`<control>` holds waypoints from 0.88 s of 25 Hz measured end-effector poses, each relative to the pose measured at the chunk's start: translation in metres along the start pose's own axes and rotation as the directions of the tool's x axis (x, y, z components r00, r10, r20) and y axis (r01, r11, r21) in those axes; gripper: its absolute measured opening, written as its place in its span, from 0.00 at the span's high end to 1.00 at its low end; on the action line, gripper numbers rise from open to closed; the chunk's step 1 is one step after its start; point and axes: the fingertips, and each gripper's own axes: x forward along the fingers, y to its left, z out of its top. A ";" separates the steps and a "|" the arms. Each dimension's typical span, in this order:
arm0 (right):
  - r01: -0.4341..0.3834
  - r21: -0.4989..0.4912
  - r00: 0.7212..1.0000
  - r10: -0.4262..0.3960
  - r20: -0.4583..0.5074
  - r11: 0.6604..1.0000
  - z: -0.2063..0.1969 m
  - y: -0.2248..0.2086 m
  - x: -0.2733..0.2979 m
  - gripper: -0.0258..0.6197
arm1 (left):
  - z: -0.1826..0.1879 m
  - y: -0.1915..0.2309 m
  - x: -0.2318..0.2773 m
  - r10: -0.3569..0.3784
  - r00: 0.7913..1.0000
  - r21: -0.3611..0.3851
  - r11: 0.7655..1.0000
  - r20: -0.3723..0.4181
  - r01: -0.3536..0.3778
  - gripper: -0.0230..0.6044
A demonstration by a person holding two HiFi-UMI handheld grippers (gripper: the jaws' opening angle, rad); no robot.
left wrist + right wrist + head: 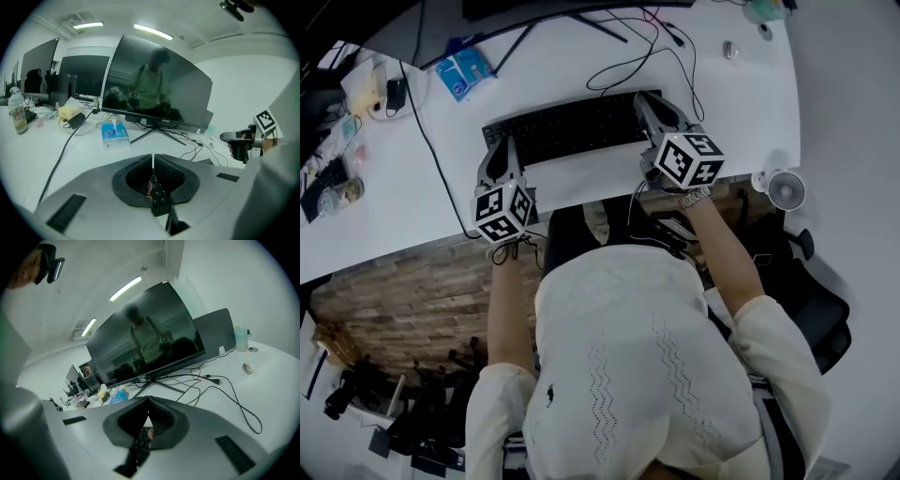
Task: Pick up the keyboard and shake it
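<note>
– White desk (750,112) all around, and a big dark screen (154,84) right ahead of both grippers. Where is the keyboard?
– The black keyboard (567,127) goes from one gripper to the other. Each one has an end of it.
– Is the left gripper (500,150) pinching it?
– Yes. Its two jaws are squeezed tight on the keyboard's left end. The keys poke out just under the tips.
– And the right gripper (649,108)?
– Same thing. Its jaws are clamped on the right end.
– What else is close?
– A blue pack (114,132) lies ahead of the left gripper, a bit to its left. Black wires (225,390) wiggle ahead of the right gripper, on its right. A little white fan (785,189) sits further out on that gripper's right.
</note>
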 end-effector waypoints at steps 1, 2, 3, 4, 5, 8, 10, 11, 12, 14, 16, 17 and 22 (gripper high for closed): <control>-0.008 0.008 1.000 0.008 0.004 1.000 0.002 0.004 -0.003 0.96 | 0.004 -0.004 -0.003 -0.009 1.000 0.002 1.000 0.009 0.009 0.93; -0.016 0.020 1.000 0.016 0.011 1.000 0.005 0.009 -0.006 0.96 | 0.008 -0.008 -0.006 -0.018 1.000 0.004 1.000 0.019 0.018 0.93; -0.026 0.032 0.999 0.025 0.021 0.999 0.009 0.014 -0.010 0.96 | 0.013 -0.012 -0.010 -0.027 0.999 0.003 1.000 0.031 0.027 0.93; -0.038 0.040 0.999 0.037 0.034 0.998 0.013 0.020 -0.015 0.96 | 0.018 -0.016 -0.015 -0.035 0.998 0.002 0.999 0.045 0.035 0.93; -0.051 0.041 0.998 0.049 0.048 0.998 0.018 0.027 -0.020 0.96 | 0.023 -0.020 -0.020 -0.042 0.997 0.000 0.999 0.061 0.042 0.93; -0.077 0.005 0.994 0.076 0.080 0.997 0.032 0.043 -0.034 0.96 | 0.041 -0.034 -0.033 -0.060 0.992 -0.001 0.998 0.108 0.061 0.93; -0.086 -0.026 0.992 0.088 0.090 0.996 0.040 0.052 -0.041 0.96 | 0.050 -0.042 -0.040 -0.071 0.989 0.002 0.997 0.132 0.071 0.93; -0.091 -0.037 0.991 0.095 0.095 0.995 0.043 0.056 -0.045 0.96 | 0.054 -0.045 -0.043 -0.074 0.987 0.005 0.997 0.142 0.074 0.93; -0.097 -0.047 0.990 0.102 0.101 0.994 0.046 0.060 -0.049 0.96 | 0.057 -0.048 -0.046 -0.076 0.986 0.010 0.997 0.151 0.076 0.93; -0.109 -0.070 0.986 0.117 0.117 0.992 0.052 0.067 -0.057 0.96 | 0.063 -0.054 -0.052 -0.081 0.982 0.019 0.997 0.168 0.079 0.93; -0.108 -0.117 0.983 0.124 0.133 0.987 0.059 0.075 -0.066 0.96 | 0.068 -0.059 -0.057 -0.083 0.980 0.025 0.996 0.179 0.080 0.93; -0.102 -0.147 0.983 0.122 0.140 0.984 0.062 0.079 -0.070 0.96 | 0.071 -0.061 -0.059 -0.081 0.980 0.031 0.997 0.182 0.076 0.93; -0.081 -0.210 0.978 0.118 0.170 0.974 0.072 0.093 -0.094 0.96 | 0.081 -0.068 -0.074 -0.072 0.975 0.051 0.997 0.208 0.063 0.93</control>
